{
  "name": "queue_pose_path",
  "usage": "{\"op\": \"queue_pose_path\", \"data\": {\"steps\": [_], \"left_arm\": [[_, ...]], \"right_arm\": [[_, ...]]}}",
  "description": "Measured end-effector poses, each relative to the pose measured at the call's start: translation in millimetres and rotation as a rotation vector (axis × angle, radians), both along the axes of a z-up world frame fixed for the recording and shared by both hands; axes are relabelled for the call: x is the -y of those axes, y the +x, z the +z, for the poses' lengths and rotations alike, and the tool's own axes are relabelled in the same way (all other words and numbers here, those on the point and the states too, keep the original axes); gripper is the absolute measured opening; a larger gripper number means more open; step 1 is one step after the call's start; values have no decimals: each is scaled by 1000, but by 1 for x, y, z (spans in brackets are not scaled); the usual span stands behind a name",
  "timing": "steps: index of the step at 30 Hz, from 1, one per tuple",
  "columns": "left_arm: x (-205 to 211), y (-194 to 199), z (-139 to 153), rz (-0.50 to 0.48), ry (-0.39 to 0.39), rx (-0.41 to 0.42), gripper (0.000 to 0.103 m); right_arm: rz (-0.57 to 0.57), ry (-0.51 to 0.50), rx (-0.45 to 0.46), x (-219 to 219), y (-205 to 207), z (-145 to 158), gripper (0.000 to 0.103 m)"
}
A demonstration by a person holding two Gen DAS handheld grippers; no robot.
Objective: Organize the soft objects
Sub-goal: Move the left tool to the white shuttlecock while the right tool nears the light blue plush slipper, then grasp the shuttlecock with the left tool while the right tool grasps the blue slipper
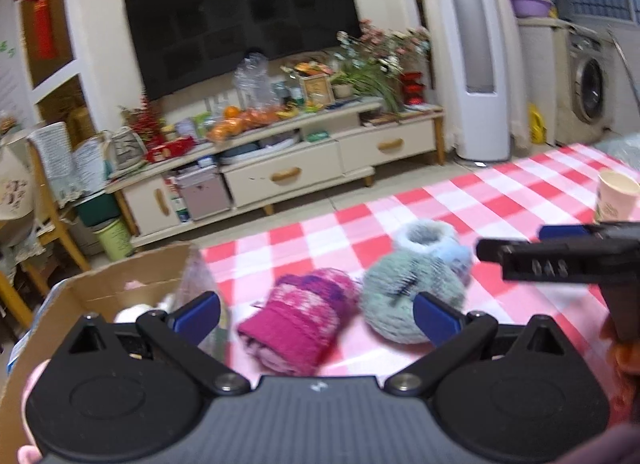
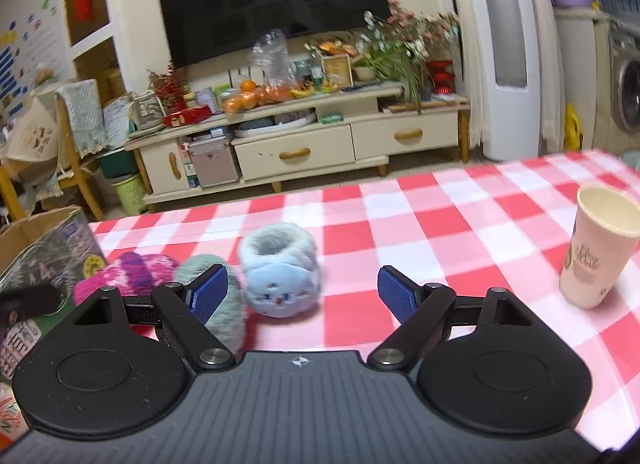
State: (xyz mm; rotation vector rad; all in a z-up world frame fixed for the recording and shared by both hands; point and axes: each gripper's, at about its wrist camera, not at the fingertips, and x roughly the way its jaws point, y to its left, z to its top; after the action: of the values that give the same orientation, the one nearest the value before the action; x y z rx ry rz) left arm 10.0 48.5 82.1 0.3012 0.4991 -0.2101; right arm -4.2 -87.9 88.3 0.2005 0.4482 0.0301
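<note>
A magenta and purple knitted item (image 1: 298, 314) lies on the red-and-white checked tablecloth (image 1: 520, 184), right in front of my open left gripper (image 1: 316, 312), between its blue pads. Next to it on the right sits a fuzzy grey-green slipper (image 1: 396, 284) with a pale blue plush slipper (image 1: 432, 240) behind. In the right wrist view my right gripper (image 2: 304, 294) is open above the cloth (image 2: 440, 232); the blue slipper (image 2: 280, 284) sits just inside its left pad, the grey-green one (image 2: 224, 320) and the knitted item (image 2: 132, 272) further left.
An open cardboard box (image 1: 120, 284) with pale soft things inside stands at the table's left end. A paper cup (image 2: 596, 252) stands on the right of the cloth. The right gripper (image 1: 560, 260) shows at the left view's right edge. A TV cabinet (image 2: 304, 144) lies beyond the table.
</note>
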Motion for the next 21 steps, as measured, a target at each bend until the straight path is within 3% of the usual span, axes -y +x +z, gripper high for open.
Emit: {"op": "queue_pose_path", "data": {"steps": [4, 8, 14, 21], "left_arm": [[11, 2, -10, -21, 35, -28, 102], [17, 6, -18, -39, 16, -98, 102], [28, 13, -35, -44, -40, -256, 102], [29, 17, -52, 4, -65, -321, 100]], "right_arm": [[46, 114, -27, 13, 14, -10, 103], [70, 152, -45, 16, 30, -16, 103], [85, 134, -56, 11, 54, -19, 103], [126, 74, -58, 16, 72, -23, 103]]}}
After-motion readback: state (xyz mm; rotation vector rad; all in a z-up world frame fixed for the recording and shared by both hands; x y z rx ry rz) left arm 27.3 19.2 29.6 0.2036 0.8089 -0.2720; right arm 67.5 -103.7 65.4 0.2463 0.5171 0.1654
